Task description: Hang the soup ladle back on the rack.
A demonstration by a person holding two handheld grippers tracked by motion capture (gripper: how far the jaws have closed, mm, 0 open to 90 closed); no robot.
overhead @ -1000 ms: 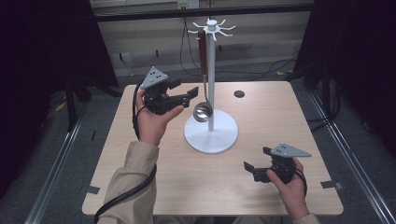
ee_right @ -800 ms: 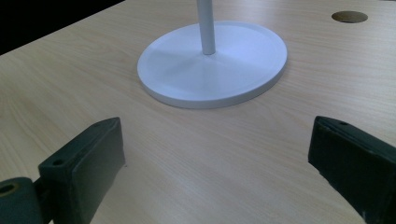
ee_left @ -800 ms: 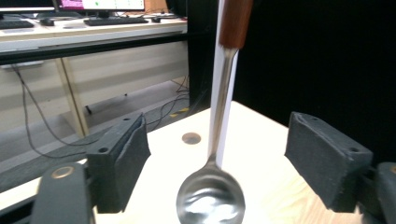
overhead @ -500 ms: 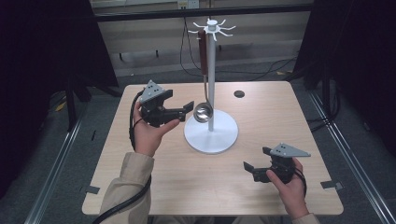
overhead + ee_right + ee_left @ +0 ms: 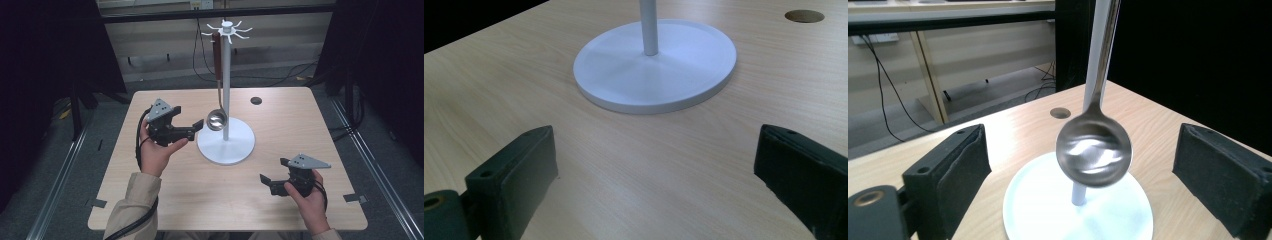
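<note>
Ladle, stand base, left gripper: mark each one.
ladle (image 5: 1094,155), left gripper view, on its bowl.
stand base (image 5: 226,148), high view, on the white disc.
left gripper (image 5: 199,125), high view, between its open fingertips.

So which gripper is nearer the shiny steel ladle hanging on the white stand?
Left. The left gripper is just beside the steel ladle bowl, jaws open. The right gripper rests low near the table's front edge, well clear.
</note>
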